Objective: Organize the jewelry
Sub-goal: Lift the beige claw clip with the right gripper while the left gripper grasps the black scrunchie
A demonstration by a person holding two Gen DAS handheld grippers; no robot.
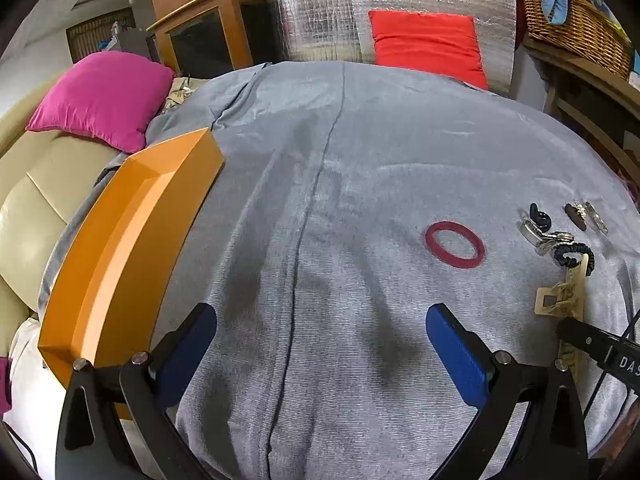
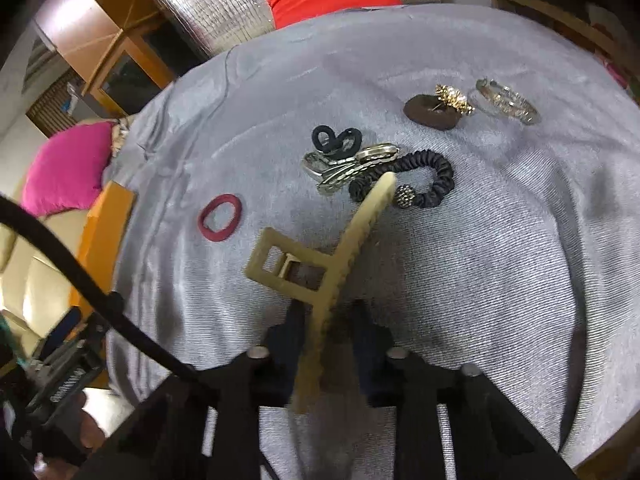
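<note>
My right gripper (image 2: 326, 312) is shut on a beige hair claw clip (image 2: 320, 264), holding it just above the grey cloth (image 2: 480, 260). The clip also shows in the left wrist view (image 1: 564, 292). Beyond it lie a red hair ring (image 2: 220, 217), a black scrunchie (image 2: 432, 180), silver clips (image 2: 344, 168), a small black band (image 2: 336, 140), a brown band (image 2: 432, 112), a gold earring (image 2: 454, 98) and a silver bangle (image 2: 506, 100). My left gripper (image 1: 320, 344) is open and empty over the cloth, with the red ring (image 1: 454, 244) ahead to its right. An orange tray (image 1: 132, 232) lies at left.
A pink cushion (image 1: 104, 96) and a beige sofa (image 1: 32, 208) lie beyond the tray. A red cushion (image 1: 428, 44) leans on silver foil at the back. A wicker basket (image 1: 576, 24) stands on a shelf at back right.
</note>
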